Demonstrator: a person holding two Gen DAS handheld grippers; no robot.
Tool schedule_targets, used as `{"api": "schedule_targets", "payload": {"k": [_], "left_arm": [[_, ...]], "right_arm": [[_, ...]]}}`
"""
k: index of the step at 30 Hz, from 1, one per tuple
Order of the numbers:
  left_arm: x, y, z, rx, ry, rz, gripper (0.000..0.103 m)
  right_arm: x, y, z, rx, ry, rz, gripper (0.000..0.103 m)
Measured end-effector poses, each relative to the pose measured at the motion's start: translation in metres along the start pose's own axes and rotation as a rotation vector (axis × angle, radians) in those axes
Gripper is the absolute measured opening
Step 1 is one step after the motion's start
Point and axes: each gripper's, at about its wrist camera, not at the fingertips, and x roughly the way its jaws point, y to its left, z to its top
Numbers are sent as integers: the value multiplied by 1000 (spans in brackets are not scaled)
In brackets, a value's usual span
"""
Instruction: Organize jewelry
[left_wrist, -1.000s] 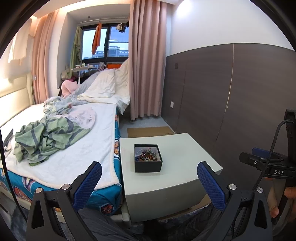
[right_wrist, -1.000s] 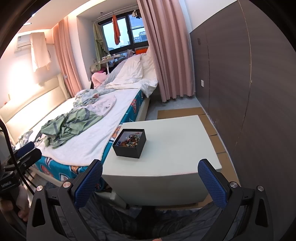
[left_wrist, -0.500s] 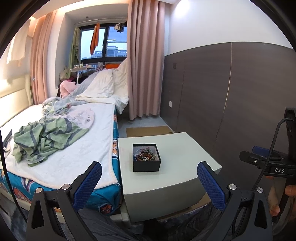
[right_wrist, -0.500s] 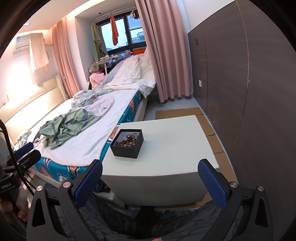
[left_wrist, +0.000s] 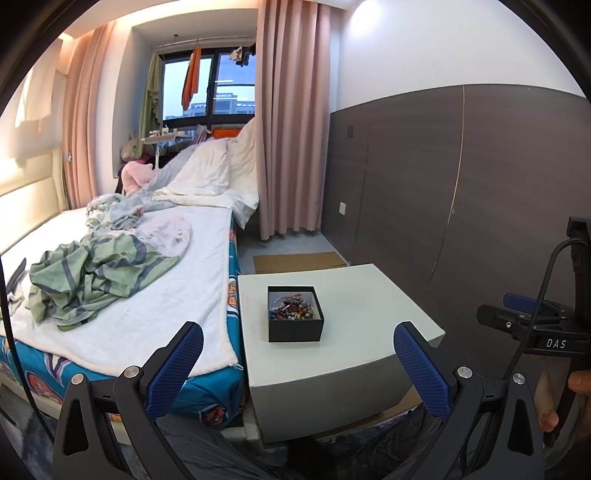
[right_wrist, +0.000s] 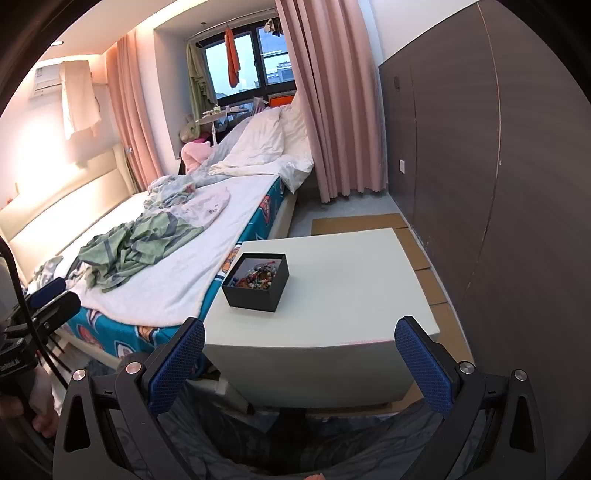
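**Beads heaped in the box, both claws held back**

The jewelry (left_wrist: 293, 309) lies in a tangled heap inside the open black box (left_wrist: 295, 329), which sits on the white counter (left_wrist: 369, 314) toward its bed-side edge. Nothing lies loose on the counter, so this fits either sorting to come or pieces gathered in. The left claw (left_wrist: 298, 373) and right claw (right_wrist: 300, 365) hang short of the counter, jaws wide apart, empty. Bare top lies right of the box; the bed (left_wrist: 166, 295) borders its left.
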Motion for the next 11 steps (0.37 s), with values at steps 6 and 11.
{"api": "schedule_targets", "payload": {"k": [6,11], "left_arm": [[3,4,-1,-17,4,-3,103],[13,11,-5,-20,21,1,103]], "right_arm": [[1,-2,0,2,2,-1,103],[9,-2,1,-2,-9,-43,103]]}}
